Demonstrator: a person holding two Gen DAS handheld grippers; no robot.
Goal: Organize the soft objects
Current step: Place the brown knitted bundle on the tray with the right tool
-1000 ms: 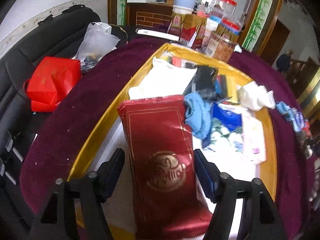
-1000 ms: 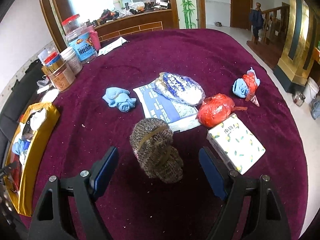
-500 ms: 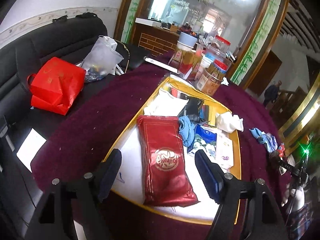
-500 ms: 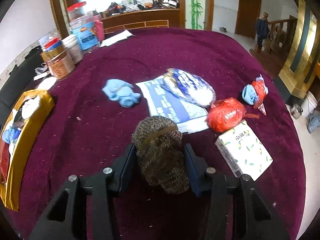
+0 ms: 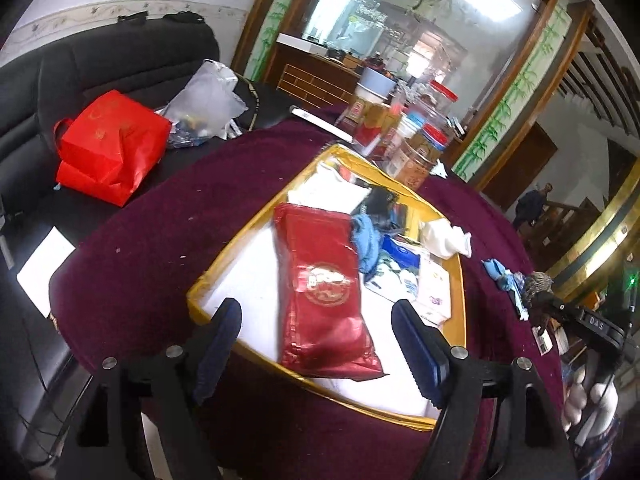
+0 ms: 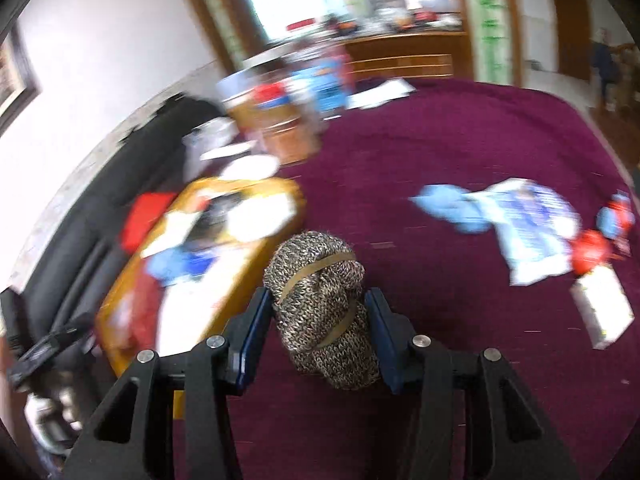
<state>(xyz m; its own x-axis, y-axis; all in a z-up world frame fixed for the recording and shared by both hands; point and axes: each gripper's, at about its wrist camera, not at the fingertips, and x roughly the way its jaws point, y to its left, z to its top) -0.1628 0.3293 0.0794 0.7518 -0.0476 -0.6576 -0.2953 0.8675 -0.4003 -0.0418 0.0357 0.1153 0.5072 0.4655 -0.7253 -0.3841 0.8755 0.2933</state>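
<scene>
Left wrist view
Landmark: gold tray (image 5: 460, 280) on the purple tablecloth (image 5: 152, 240).
Left gripper (image 5: 316, 340): jaws wide, nothing between the pads; it hangs over the near edge of the gold tray.
Red packet (image 5: 326, 292): lies flat in the gold tray, along its middle, free of the fingers.
Blue cloth (image 5: 366, 240): in the gold tray, just beside the red packet's far right side.
White cloth (image 5: 444, 238): on the gold tray's right rim.
Jars (image 5: 420, 148): crowded beyond the gold tray's far end.
Red bag (image 5: 108, 146): on the black sofa (image 5: 80, 68), well left of the gold tray.
Right gripper (image 5: 538, 300): seen right of the gold tray, carrying the knit bundle (image 5: 538, 284).

Right wrist view (background blurred)
Right gripper (image 6: 318, 332): jaws narrow, both pads pressed on the knit bundle (image 6: 324, 308).
Knit bundle: brown-flecked, bound with tan bands, held above the purple tablecloth (image 6: 460, 168), just right of the gold tray (image 6: 248, 272).
Blue cloth, loose (image 6: 448, 204): on the tablecloth, well right of the gold tray.
Printed packet (image 6: 528, 224): beside that loose cloth, farther right.
</scene>
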